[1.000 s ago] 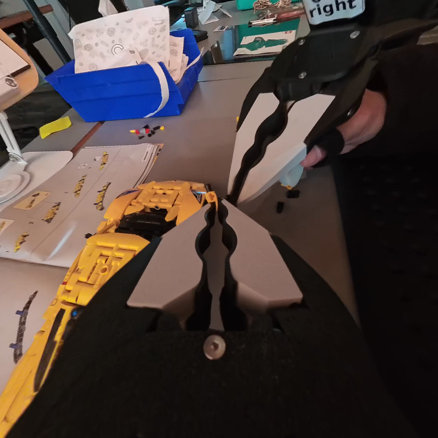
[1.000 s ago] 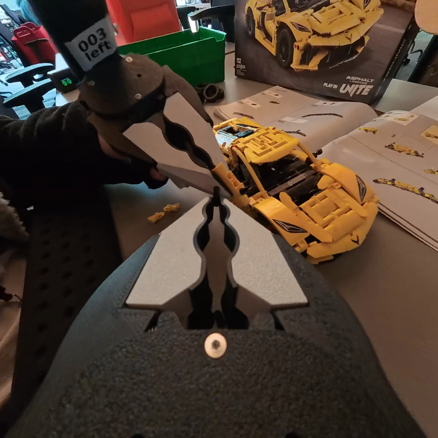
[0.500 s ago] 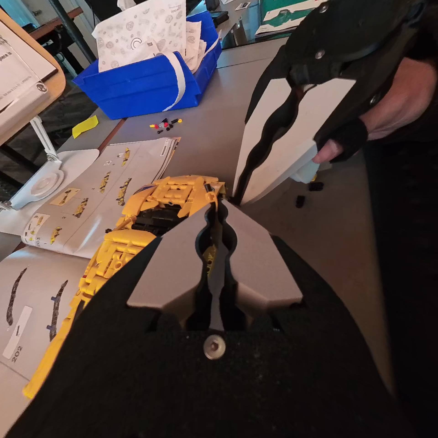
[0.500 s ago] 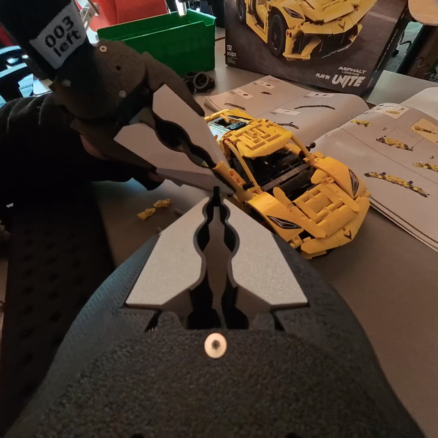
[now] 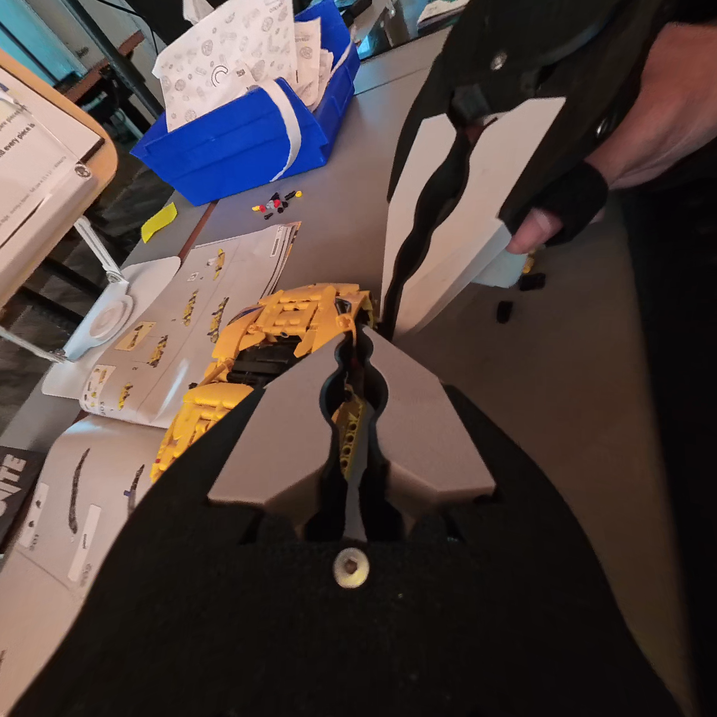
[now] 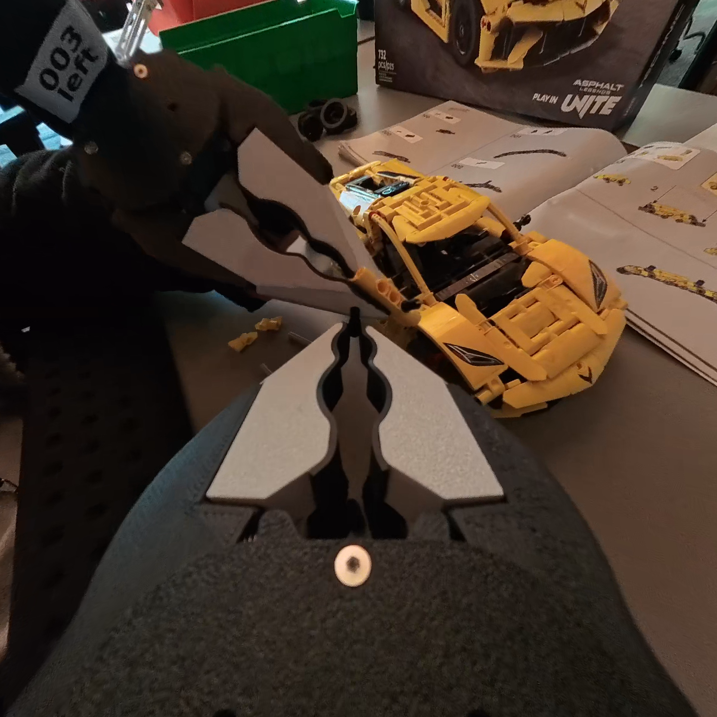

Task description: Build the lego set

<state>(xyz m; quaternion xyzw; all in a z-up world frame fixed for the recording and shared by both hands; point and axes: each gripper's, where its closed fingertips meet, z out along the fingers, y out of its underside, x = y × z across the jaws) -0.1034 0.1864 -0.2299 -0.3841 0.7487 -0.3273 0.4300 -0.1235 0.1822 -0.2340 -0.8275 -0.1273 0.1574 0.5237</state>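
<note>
- The car [image 6: 485, 279] sits on the counter [image 6: 582, 504], partly on the open manual [image 6: 640, 217], and looks nearly done: body on, no wheels fitted that I can see.
- Left tool [image 6: 362, 289] is pinching a yellow beam [image 6: 382, 289] right at the car's side by the door. The beam's holes and a black pin at its far end show clearly.
- Right tool [image 6: 354, 328] is pressed together on a tiny black pin [image 6: 354, 313], tip just below the beam, almost touching.
- My read: the pin goes into one of the beam holes. To do it well, hold the beam dead steady with the left, line the pin straight with the hole, then push along its axis. Coming in at an angle will probably pop it out of the grip.
- Don't lean on the car, it could slide on the paper.
- Further out: loose tyres [image 6: 329, 116] by the green bin [image 6: 271, 50], the box [image 6: 523, 58] behind, yellow bits [image 6: 256, 329] on the counter, and a blue bin [image 5: 240, 143] stuffed with paper.
</note>
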